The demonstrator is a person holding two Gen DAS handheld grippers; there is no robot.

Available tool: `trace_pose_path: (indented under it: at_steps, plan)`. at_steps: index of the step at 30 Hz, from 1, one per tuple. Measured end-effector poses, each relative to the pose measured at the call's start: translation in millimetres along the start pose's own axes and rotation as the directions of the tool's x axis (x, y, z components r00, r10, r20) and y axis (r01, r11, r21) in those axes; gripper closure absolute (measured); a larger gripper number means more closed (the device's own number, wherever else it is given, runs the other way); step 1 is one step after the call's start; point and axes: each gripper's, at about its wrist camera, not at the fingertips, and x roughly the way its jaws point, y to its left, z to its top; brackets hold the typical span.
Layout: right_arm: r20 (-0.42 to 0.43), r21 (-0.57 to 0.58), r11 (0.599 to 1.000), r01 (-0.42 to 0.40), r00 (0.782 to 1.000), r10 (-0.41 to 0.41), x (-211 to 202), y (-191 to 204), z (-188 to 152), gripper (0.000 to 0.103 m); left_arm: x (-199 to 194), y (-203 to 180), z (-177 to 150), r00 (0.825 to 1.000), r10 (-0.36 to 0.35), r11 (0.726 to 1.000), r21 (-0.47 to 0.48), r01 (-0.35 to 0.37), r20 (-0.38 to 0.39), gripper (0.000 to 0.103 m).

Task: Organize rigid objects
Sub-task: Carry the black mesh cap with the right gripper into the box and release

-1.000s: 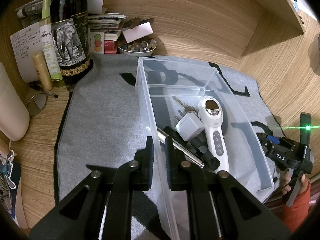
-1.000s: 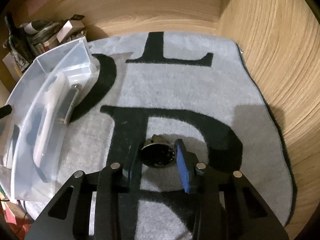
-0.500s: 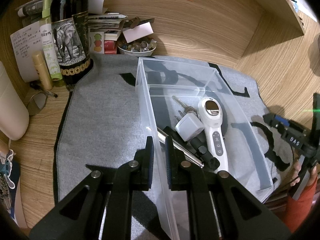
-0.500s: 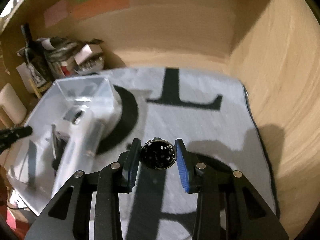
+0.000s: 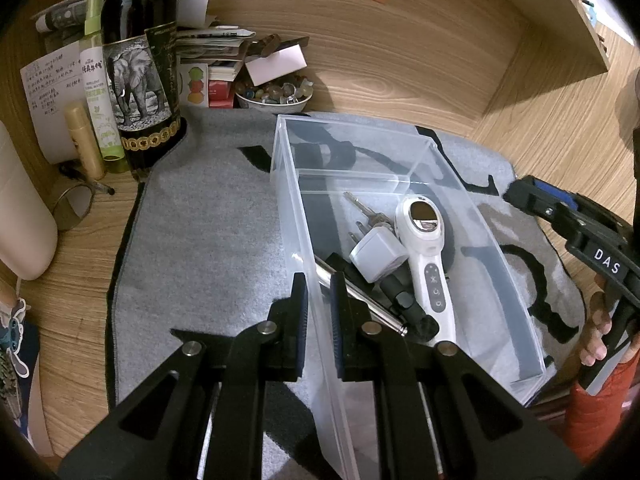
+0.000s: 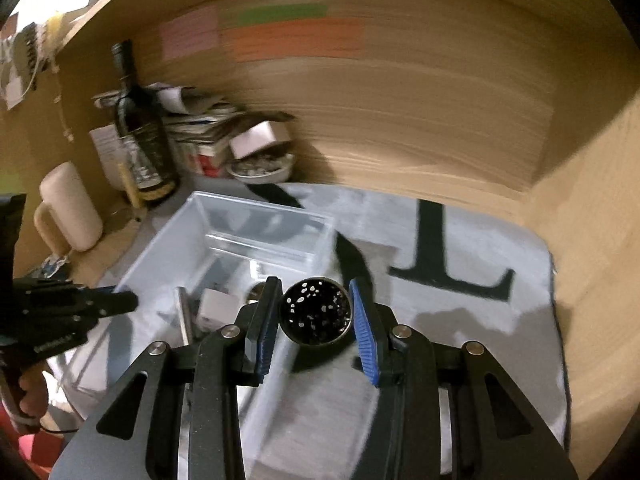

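Observation:
A clear plastic bin (image 5: pixel 516 280) sits on the grey mat. It holds a white handheld device (image 5: pixel 426 256), a white charger (image 5: pixel 378 254), keys (image 5: pixel 362 208), a metal rod (image 5: pixel 360 292) and a black part. My left gripper (image 5: pixel 318 304) is shut on the bin's left wall (image 5: pixel 298 216). My right gripper (image 6: pixel 314 312) is shut on a round black speckled object (image 6: pixel 316 310), held in the air over the bin's right edge (image 6: pixel 320 224). The right gripper also shows at the right of the left wrist view (image 5: pixel 560 216).
A dark wine bottle (image 5: pixel 140 68), a green spray bottle (image 5: pixel 98 84), a bowl of stones (image 5: pixel 274 94), papers and a cream mug (image 6: pixel 70 208) crowd the back left corner. Wooden walls close in behind and on the right. The grey mat (image 6: pixel 480 312) carries large black letters.
My right gripper has lifted the round black object off the mat and carried it left and up toward the bin. The left gripper has kept its hold on the bin wall.

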Motion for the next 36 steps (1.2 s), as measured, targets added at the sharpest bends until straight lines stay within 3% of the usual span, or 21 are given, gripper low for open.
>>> trace_pose_path:
  at_steps: [12,23,27,31,35,36]
  plan:
    - [-0.128,-0.148,0.986,-0.079,0.990,0.060,34,44,-5,0.071,0,-2,1,1.000,-0.002,1.000,-0.008,0.002,0.001,0.093]
    - [-0.228,-0.203,0.971,-0.124,0.971,0.076,55,59,-15,0.071,0,-1,1,1.000,0.002,1.000,-0.007,-0.002,0.002,0.093]
    - [-0.226,-0.201,0.972,-0.120,0.971,0.073,54,60,-15,0.071,1,-2,1,1.000,0.010,1.000,-0.002,-0.010,0.001,0.093]
    - [-0.213,-0.183,0.977,-0.110,0.975,0.070,49,57,-14,0.056,1,-3,1,1.000,0.018,1.000,0.005,-0.018,-0.001,0.093]
    - [-0.172,-0.161,0.980,-0.113,0.981,0.085,36,51,-11,0.050,-3,-7,2,0.998,0.050,0.998,0.021,-0.051,0.026,0.093]
    - [-0.159,-0.152,0.982,-0.115,0.983,0.091,31,49,-11,0.042,-6,-9,2,0.997,0.064,0.997,0.033,-0.065,0.040,0.093]
